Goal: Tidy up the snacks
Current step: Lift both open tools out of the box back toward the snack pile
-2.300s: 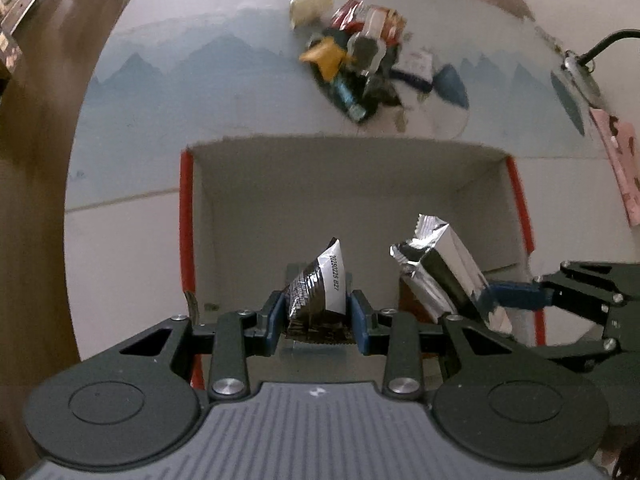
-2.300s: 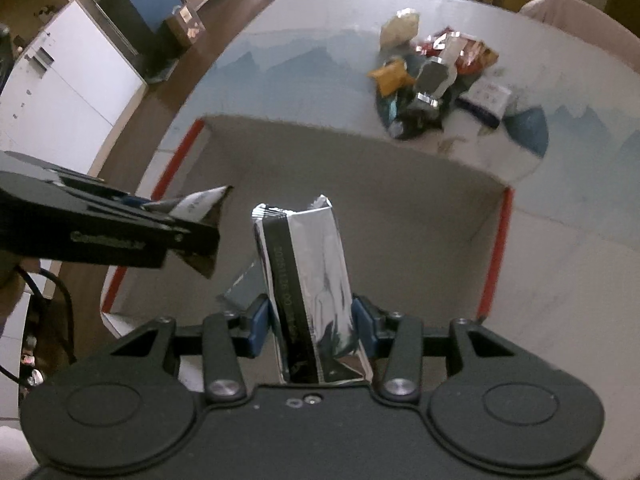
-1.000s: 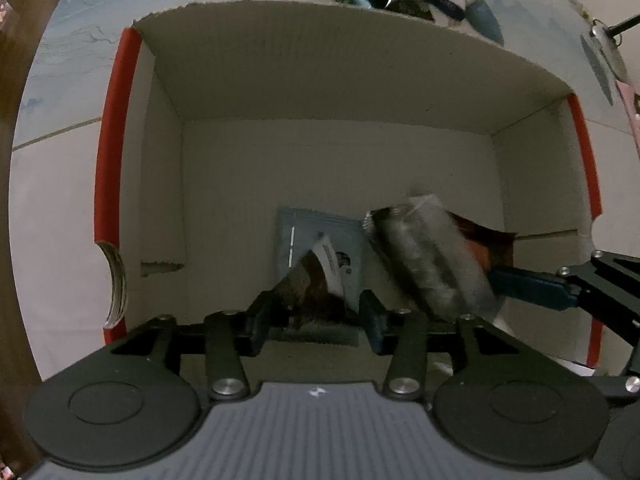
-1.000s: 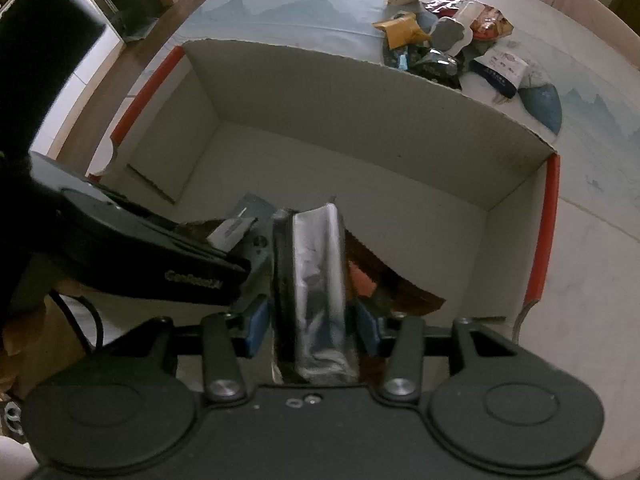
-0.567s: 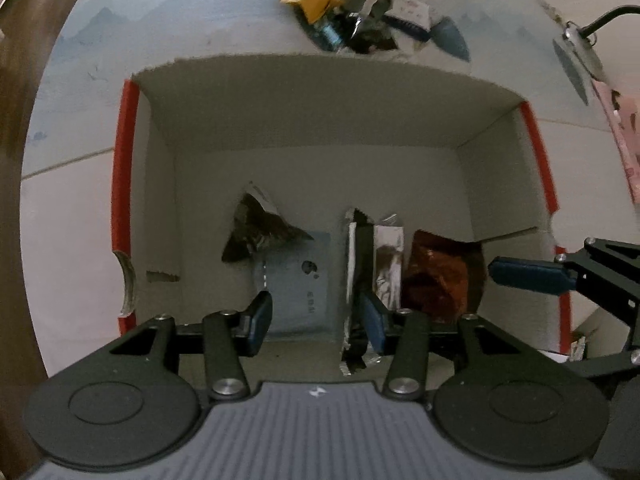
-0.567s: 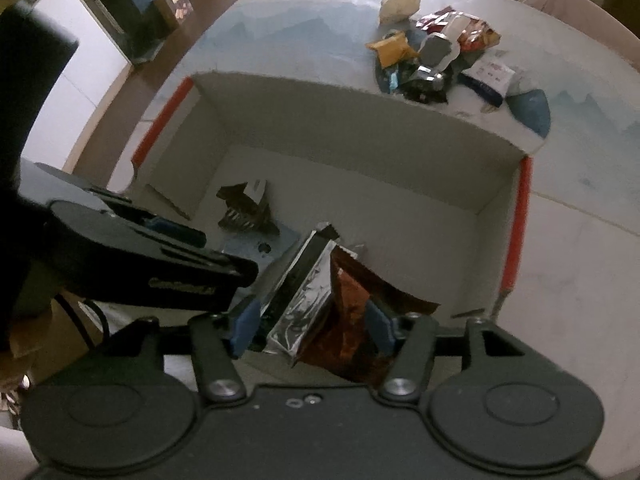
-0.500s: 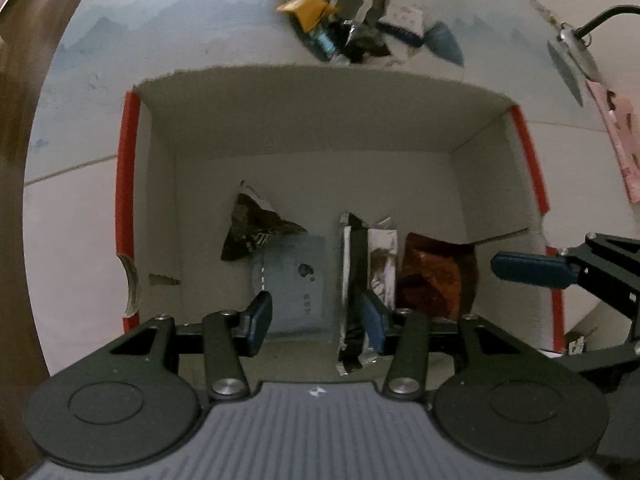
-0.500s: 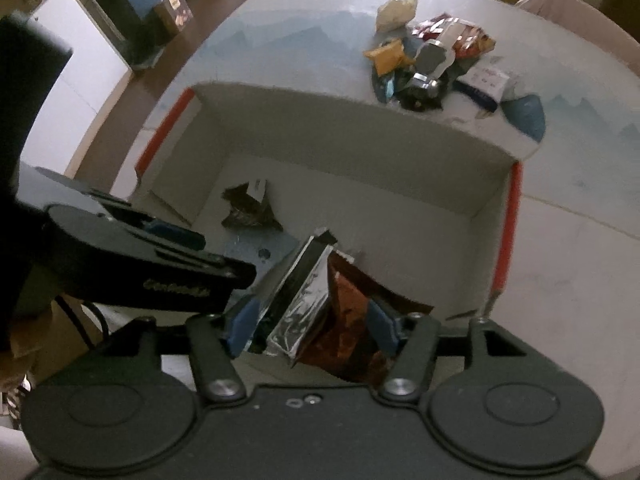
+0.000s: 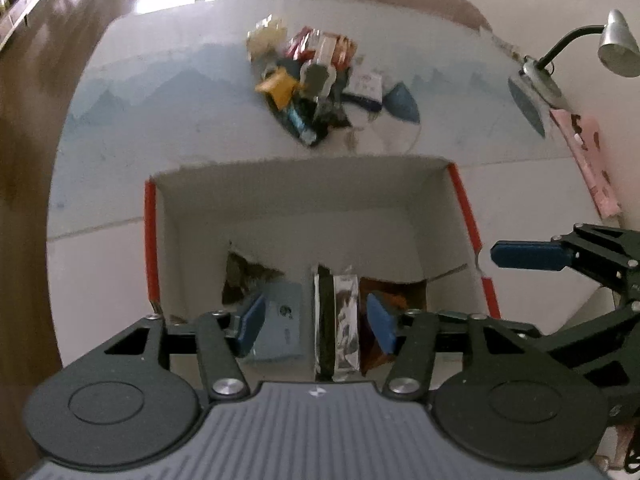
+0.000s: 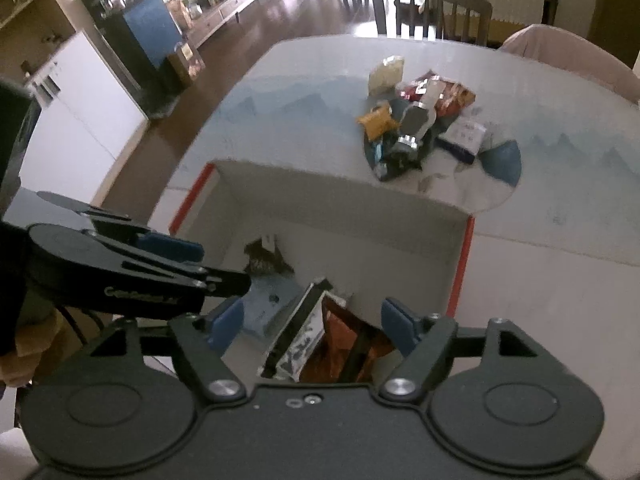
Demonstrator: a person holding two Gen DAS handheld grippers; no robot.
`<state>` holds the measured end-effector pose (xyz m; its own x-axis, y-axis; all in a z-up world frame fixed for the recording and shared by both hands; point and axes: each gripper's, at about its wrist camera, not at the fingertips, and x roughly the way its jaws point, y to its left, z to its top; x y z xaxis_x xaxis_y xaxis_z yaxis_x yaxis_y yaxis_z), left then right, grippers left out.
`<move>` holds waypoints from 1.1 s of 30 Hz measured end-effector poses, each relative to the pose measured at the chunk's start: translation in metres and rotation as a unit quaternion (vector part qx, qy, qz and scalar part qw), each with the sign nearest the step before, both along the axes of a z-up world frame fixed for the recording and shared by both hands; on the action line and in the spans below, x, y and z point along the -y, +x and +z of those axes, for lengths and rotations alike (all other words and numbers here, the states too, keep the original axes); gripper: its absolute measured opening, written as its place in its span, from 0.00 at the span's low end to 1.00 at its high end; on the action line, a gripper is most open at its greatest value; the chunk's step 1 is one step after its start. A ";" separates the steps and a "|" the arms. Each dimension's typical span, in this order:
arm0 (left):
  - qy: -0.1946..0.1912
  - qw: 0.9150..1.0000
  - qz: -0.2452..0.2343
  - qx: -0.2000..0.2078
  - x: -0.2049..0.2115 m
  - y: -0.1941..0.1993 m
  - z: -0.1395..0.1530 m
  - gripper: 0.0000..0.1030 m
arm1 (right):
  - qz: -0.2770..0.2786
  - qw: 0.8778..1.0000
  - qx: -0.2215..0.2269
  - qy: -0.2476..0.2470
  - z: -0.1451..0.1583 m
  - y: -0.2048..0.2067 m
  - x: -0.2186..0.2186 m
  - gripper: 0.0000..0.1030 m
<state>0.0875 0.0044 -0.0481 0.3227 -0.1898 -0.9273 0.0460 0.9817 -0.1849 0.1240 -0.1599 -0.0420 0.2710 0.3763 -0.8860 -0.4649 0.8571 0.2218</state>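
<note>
Legible text: none. A white logo is printed on the left gripper arm, left of the right gripper's fingers; blurred, not readable. Snack-wrapper print is too small to read.

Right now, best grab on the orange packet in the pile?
Probably its left pointed corner, coming from above and the left: the orange packet sits at the pile's left edge, that corner jutting over bare table, other wrappers crowding its right.

A home dining room: wooden floor, dining chair, sideboard, desk lamp.
</note>
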 end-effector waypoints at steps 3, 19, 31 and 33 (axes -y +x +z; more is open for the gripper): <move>0.013 1.000 0.001 0.018 0.001 0.003 0.010 0.58 | -0.005 1.000 0.014 0.007 0.011 0.005 0.006 0.77; 0.020 0.995 0.027 0.098 -0.009 0.047 0.056 0.71 | -0.032 0.996 0.064 0.049 0.050 0.066 0.036 0.95; 0.014 0.995 0.048 0.090 0.004 0.125 0.050 0.80 | -0.097 0.994 0.037 0.036 0.031 0.164 0.064 0.99; 0.017 0.996 0.040 0.077 0.010 0.141 0.044 0.80 | -0.109 0.993 0.022 0.031 0.020 0.184 0.067 0.99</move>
